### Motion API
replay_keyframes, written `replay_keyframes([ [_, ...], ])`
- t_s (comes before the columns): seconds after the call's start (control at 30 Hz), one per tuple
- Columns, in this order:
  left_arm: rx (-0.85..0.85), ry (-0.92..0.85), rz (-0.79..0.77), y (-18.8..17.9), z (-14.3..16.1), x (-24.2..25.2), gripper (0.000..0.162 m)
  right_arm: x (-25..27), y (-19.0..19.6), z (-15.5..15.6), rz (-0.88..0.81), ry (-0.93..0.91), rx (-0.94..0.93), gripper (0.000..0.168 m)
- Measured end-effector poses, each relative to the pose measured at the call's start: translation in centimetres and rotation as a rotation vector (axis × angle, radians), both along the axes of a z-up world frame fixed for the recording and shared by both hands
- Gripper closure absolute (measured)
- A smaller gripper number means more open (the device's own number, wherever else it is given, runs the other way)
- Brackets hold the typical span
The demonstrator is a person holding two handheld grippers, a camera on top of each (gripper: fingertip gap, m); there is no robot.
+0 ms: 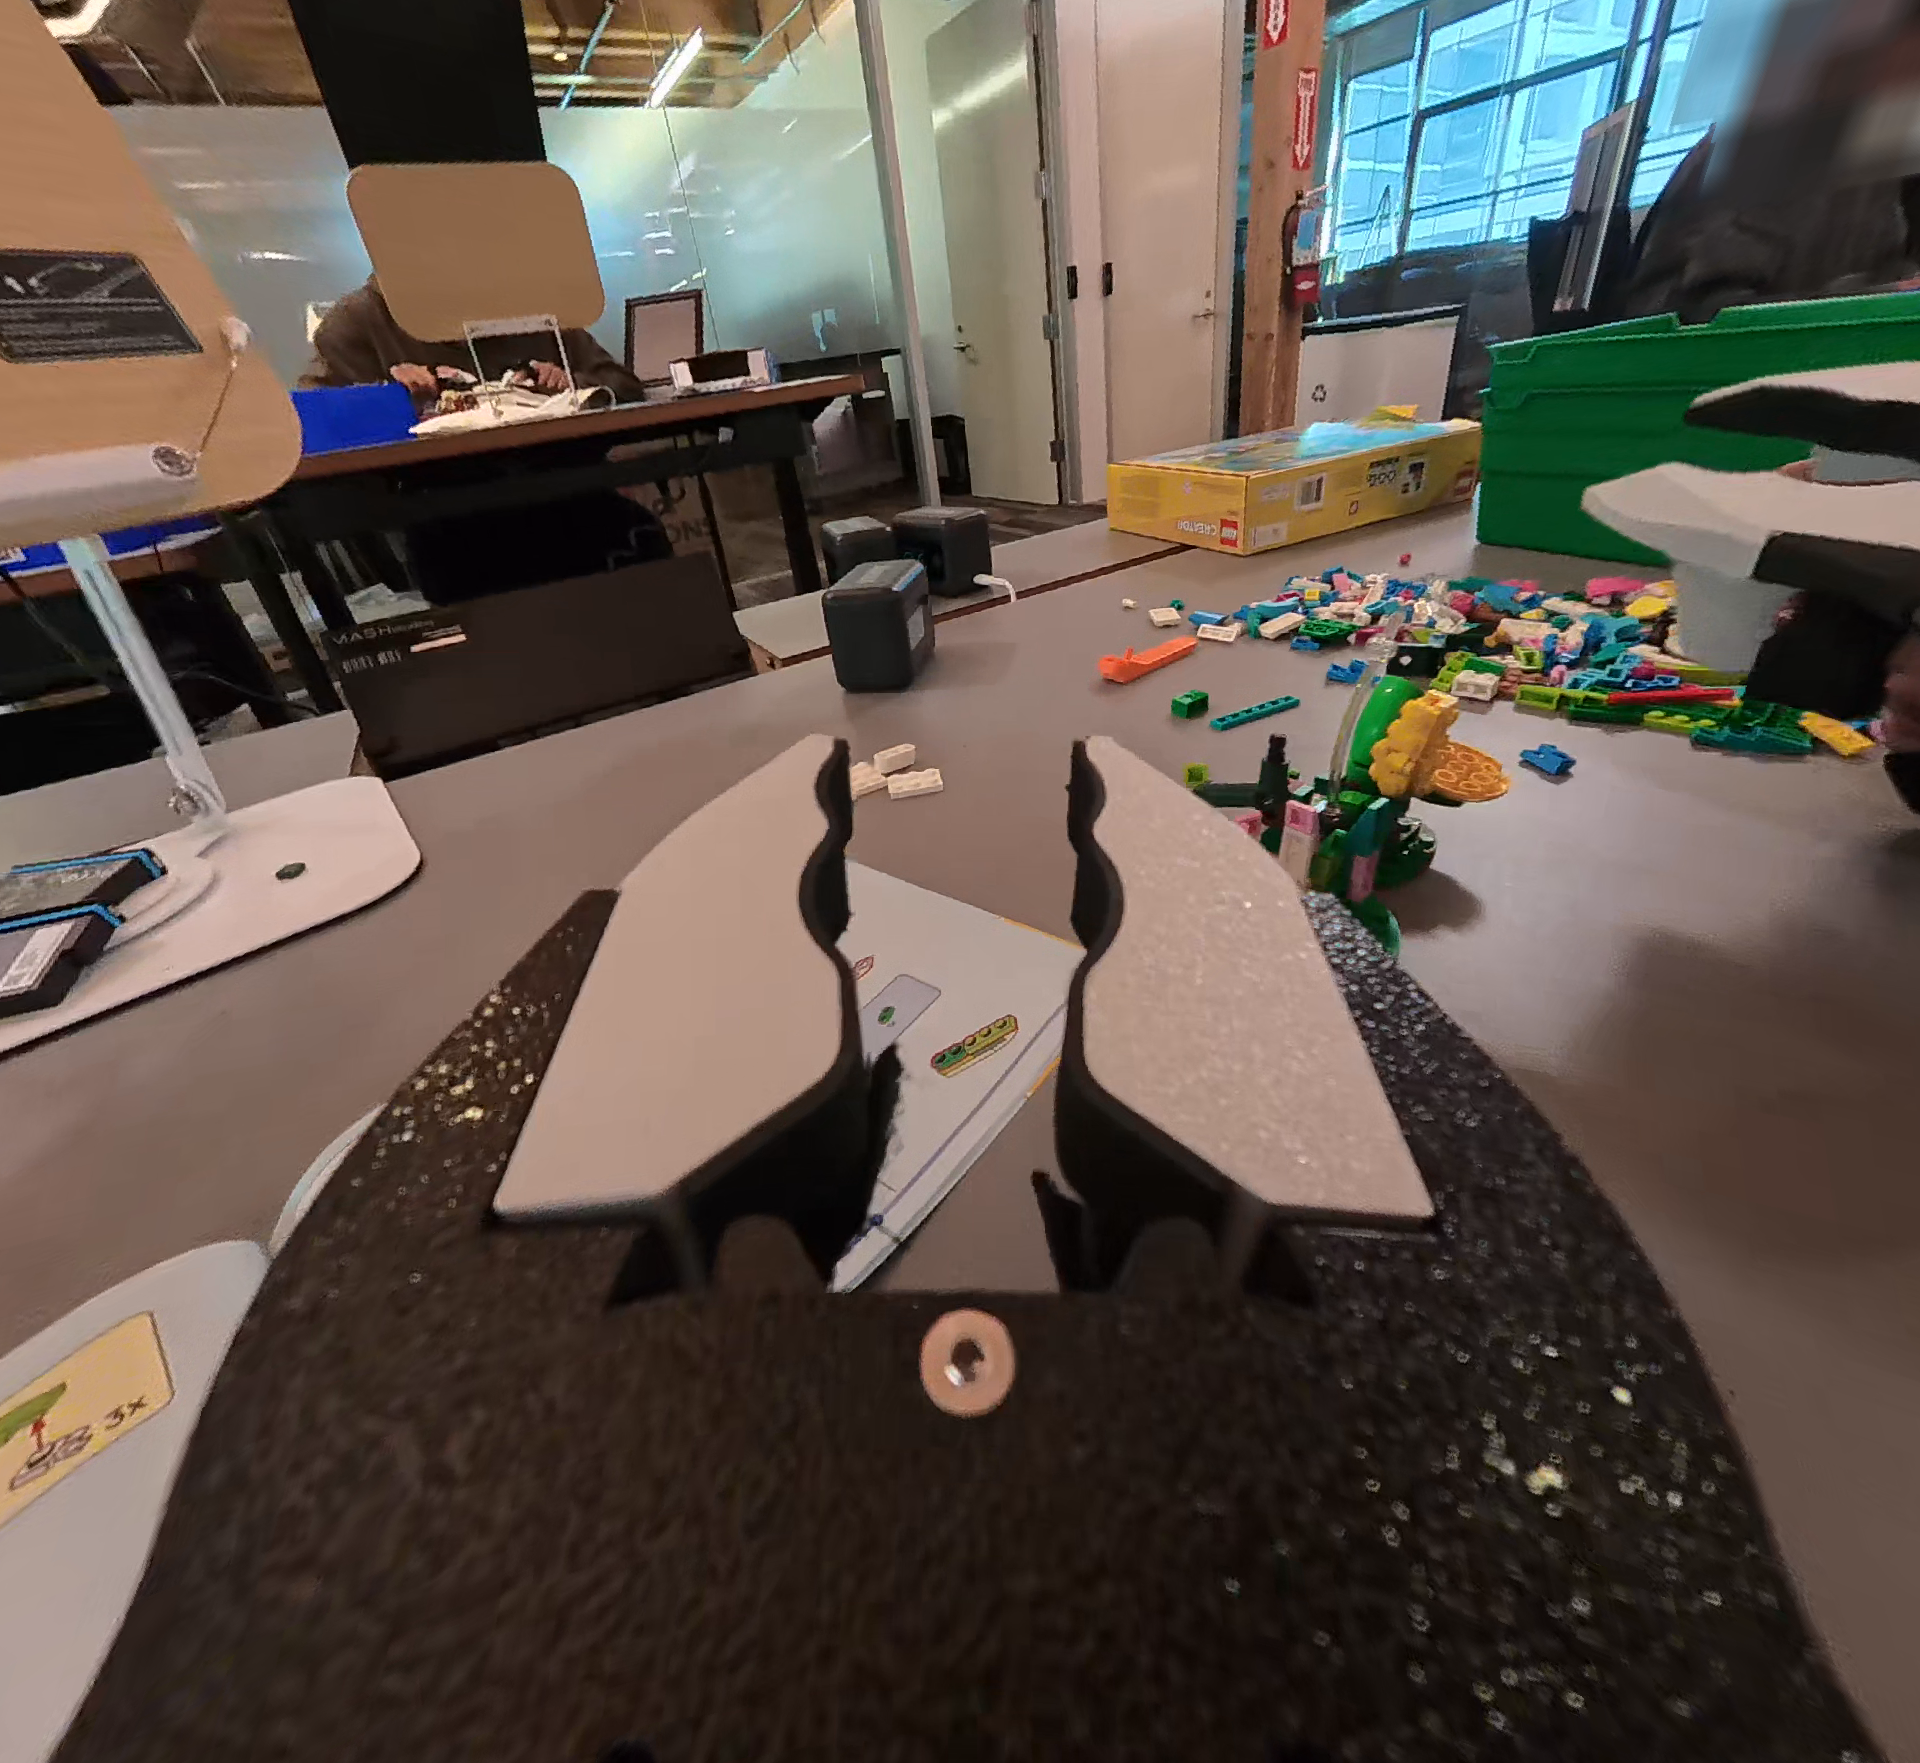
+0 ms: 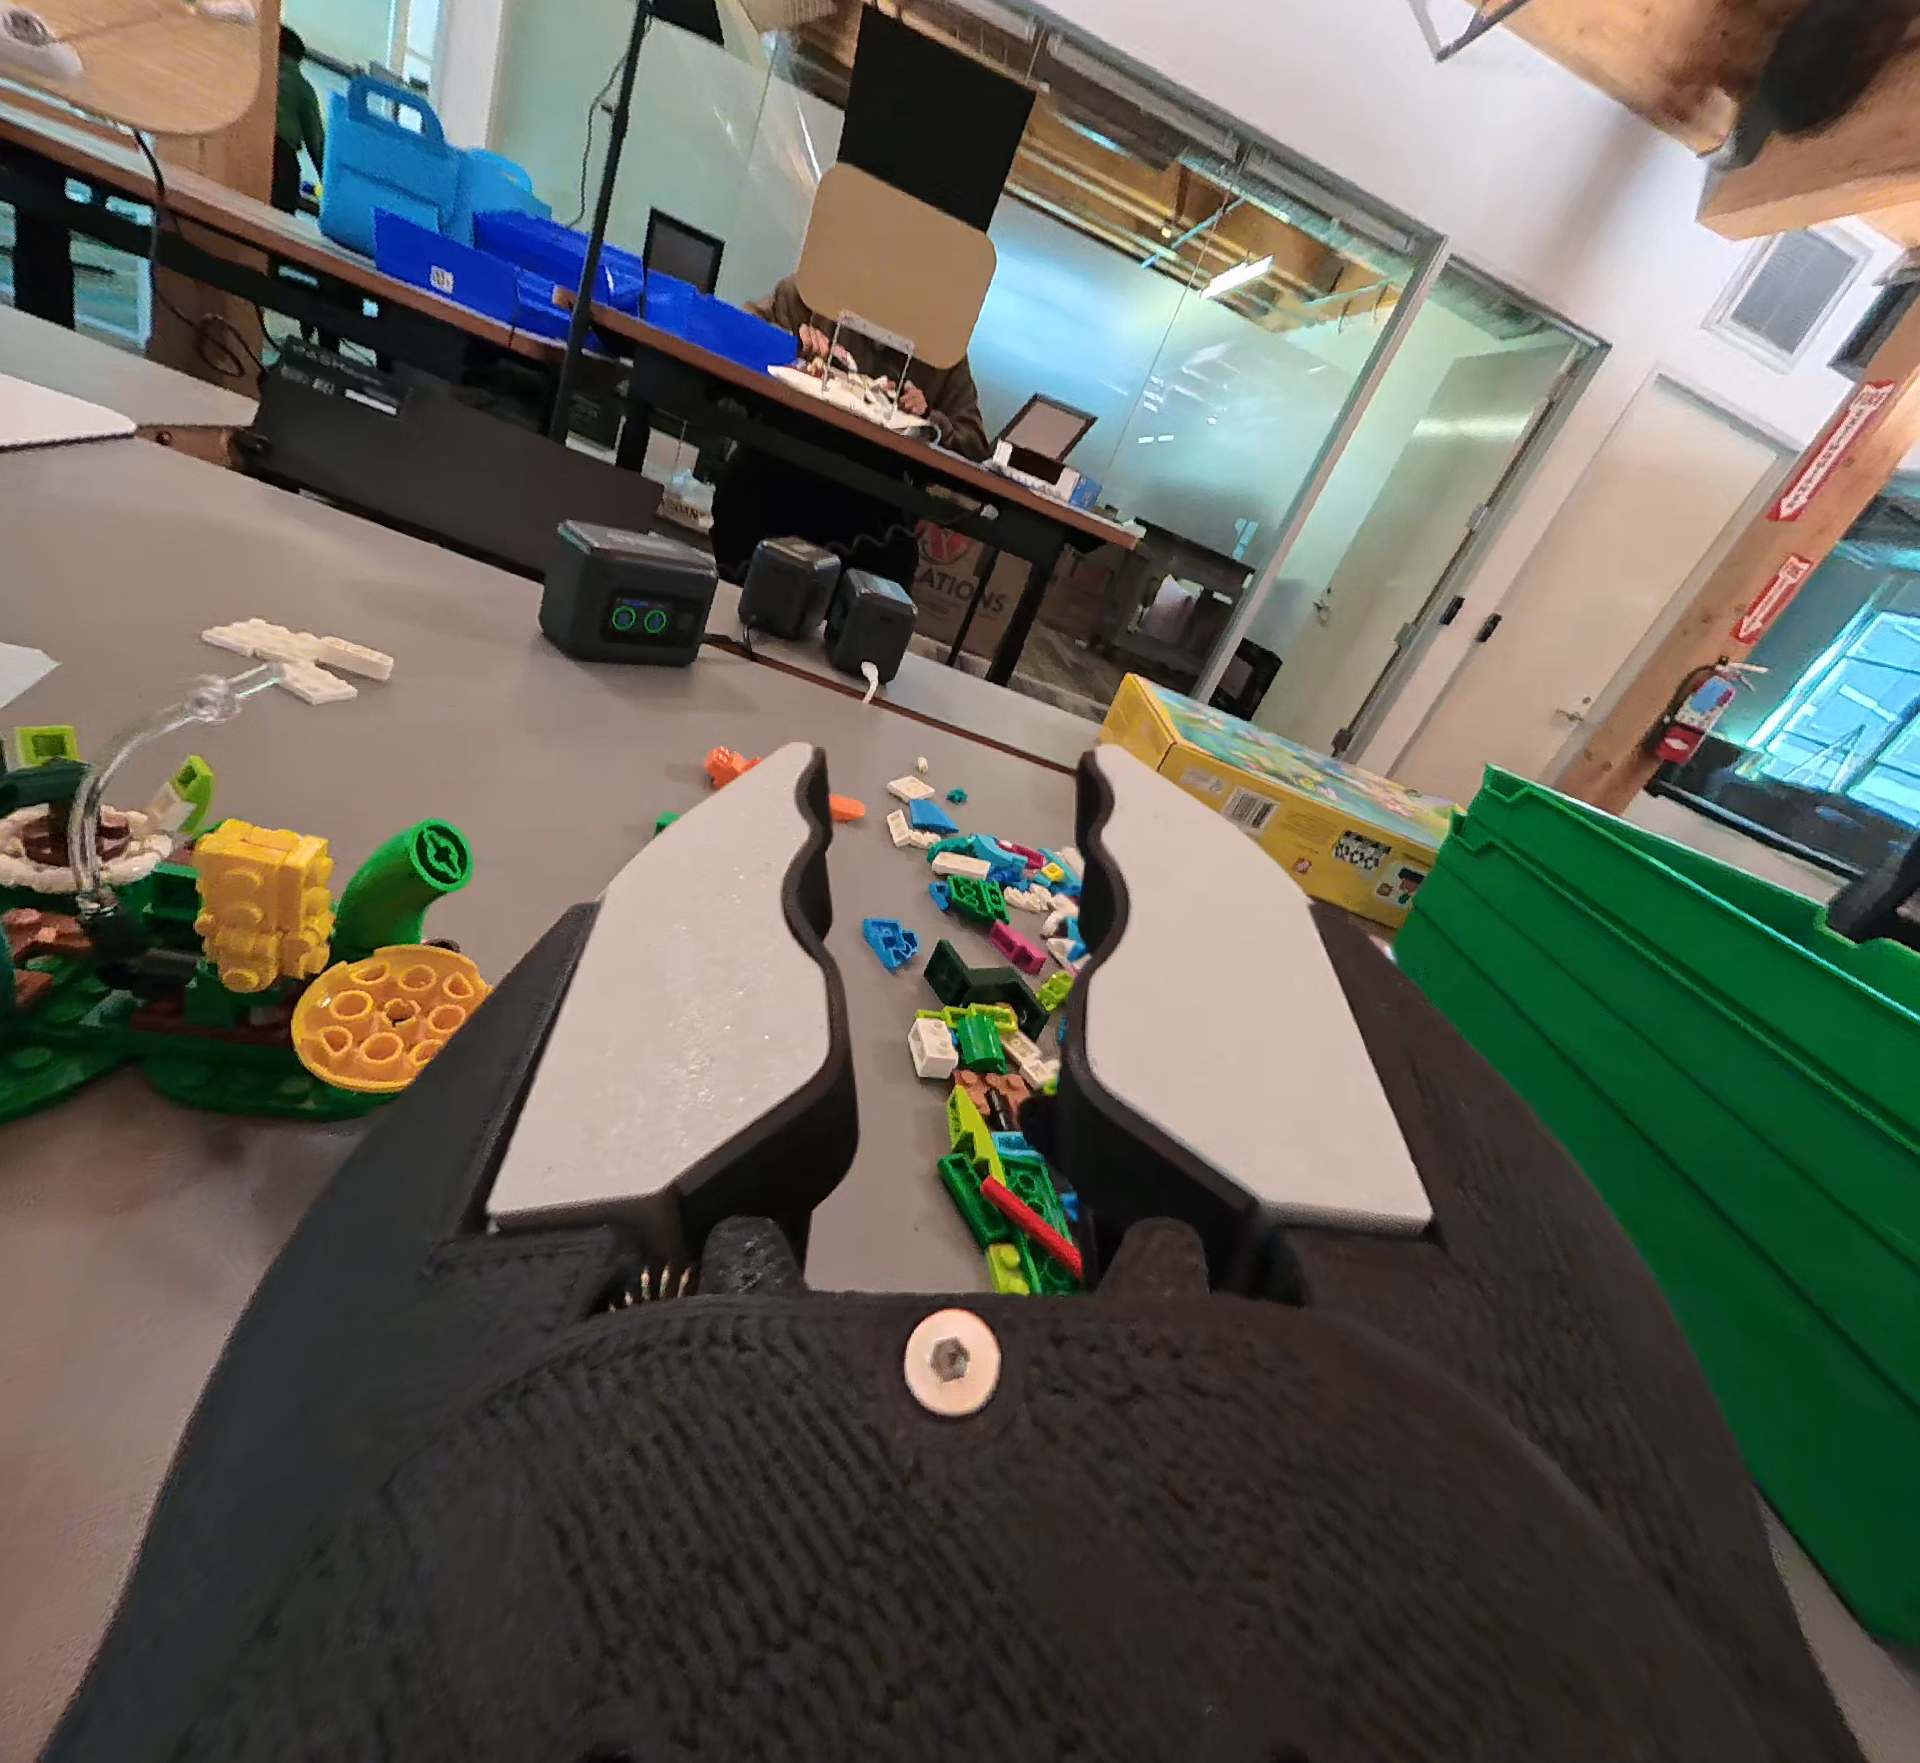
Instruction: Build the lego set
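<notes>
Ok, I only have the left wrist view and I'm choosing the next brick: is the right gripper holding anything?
Observer: No. The right gripper is open and empty, above the brick pile.
Operator: What shows between its fingers?
Observer: Near their base, a red rod lying on lime pieces.
Operator: And the green pipe's mouth? I only see its back.
Observer: The pipe ends in a cross-shaped hole with nothing plugged in.
</notes>
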State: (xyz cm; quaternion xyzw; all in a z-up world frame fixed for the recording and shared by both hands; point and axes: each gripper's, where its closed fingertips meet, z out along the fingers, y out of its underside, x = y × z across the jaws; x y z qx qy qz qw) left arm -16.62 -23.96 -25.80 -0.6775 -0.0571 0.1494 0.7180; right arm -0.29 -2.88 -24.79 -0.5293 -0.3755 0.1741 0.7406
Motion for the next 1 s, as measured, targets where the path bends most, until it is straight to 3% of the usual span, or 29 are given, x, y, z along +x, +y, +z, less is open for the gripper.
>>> replay_keyframes([
  [0.27,0.012,0.030,-0.019,0.0,0.2,0.4,0.131,0.1,-0.5,0.2,-0.022,-0.041,0.088,0.140],
  [1.0,0.009,0.089,0.014,0.0,0.2,0.2,0.145,-0.8,-1.2,-0.5,0.010,-0.096,0.105,0.143],
])
